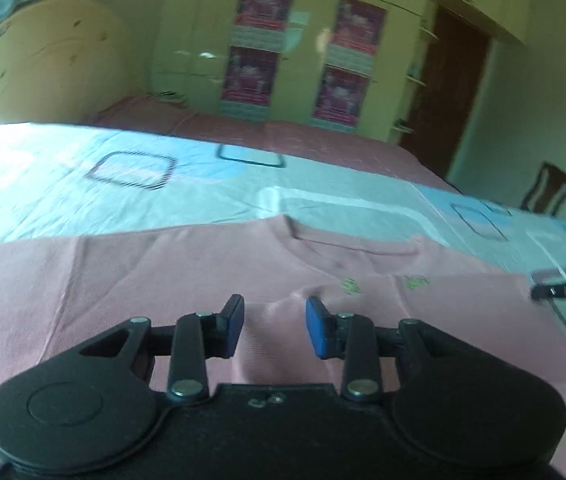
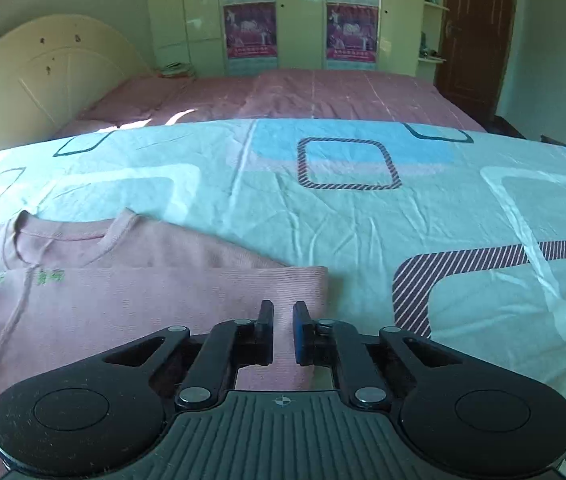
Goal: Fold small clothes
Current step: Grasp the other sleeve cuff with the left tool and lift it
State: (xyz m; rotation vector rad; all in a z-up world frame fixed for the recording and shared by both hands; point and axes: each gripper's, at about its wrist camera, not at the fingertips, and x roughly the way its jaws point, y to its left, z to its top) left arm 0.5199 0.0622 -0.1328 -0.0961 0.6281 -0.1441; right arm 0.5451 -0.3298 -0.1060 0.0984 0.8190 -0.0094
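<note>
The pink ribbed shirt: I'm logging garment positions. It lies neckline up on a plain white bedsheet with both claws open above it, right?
Not quite. The pink ribbed shirt lies on a light blue sheet printed with rounded squares, as the right wrist view shows. The left claw and right claw are open.

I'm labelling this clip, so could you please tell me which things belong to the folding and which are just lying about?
For the job: pink shirt, left gripper, right gripper, bed sheet.
Just about: headboard, wardrobe posters, door, chair.

Bed (image 2: 363,92), light-blue patterned sheet (image 2: 343,216) spread; pink shirt (image 2: 143,296) lying flat on sheet.
</note>
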